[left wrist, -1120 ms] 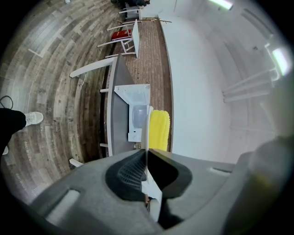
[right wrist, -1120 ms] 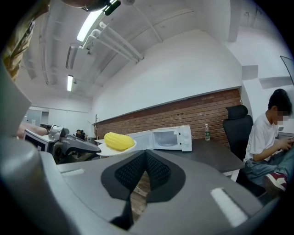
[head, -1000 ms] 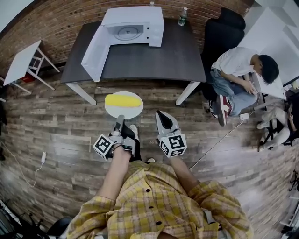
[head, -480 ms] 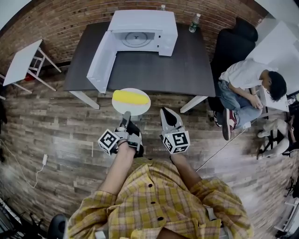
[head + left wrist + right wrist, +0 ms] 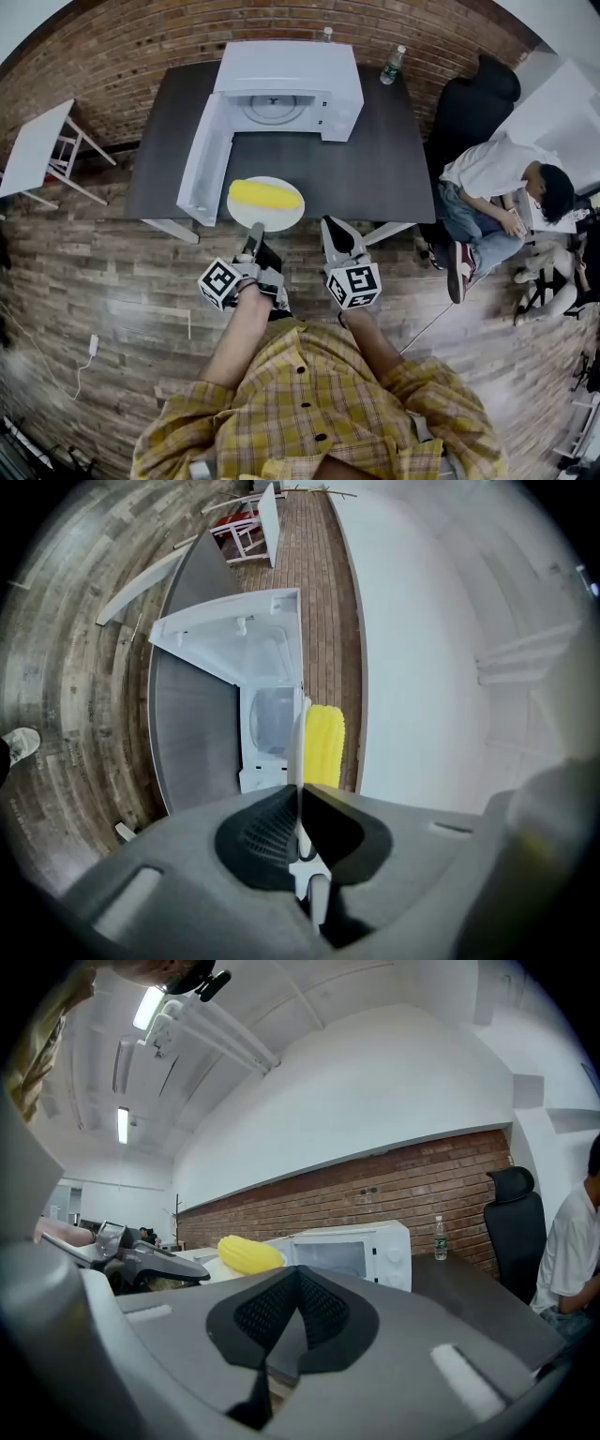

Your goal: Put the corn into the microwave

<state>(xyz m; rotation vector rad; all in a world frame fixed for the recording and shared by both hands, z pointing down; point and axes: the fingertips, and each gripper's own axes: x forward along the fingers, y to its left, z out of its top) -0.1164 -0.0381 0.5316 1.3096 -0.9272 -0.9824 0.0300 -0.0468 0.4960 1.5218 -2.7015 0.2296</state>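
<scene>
The left gripper (image 5: 253, 232) has its jaws closed on the rim of a white plate (image 5: 274, 218) — the corn (image 5: 266, 195) lies on this plate, above the front edge of the dark table (image 5: 375, 159), just beside the open door of the microwave (image 5: 291, 75). The right gripper (image 5: 330, 226) is closed and holds nothing.

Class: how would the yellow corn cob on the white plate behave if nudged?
The yellow corn cob is rounded and lies loose on the round white plate, so it would probably roll. It looks stiff, unlikely to flop. The left tongs pinch one rim, so tilting is possible.
</scene>
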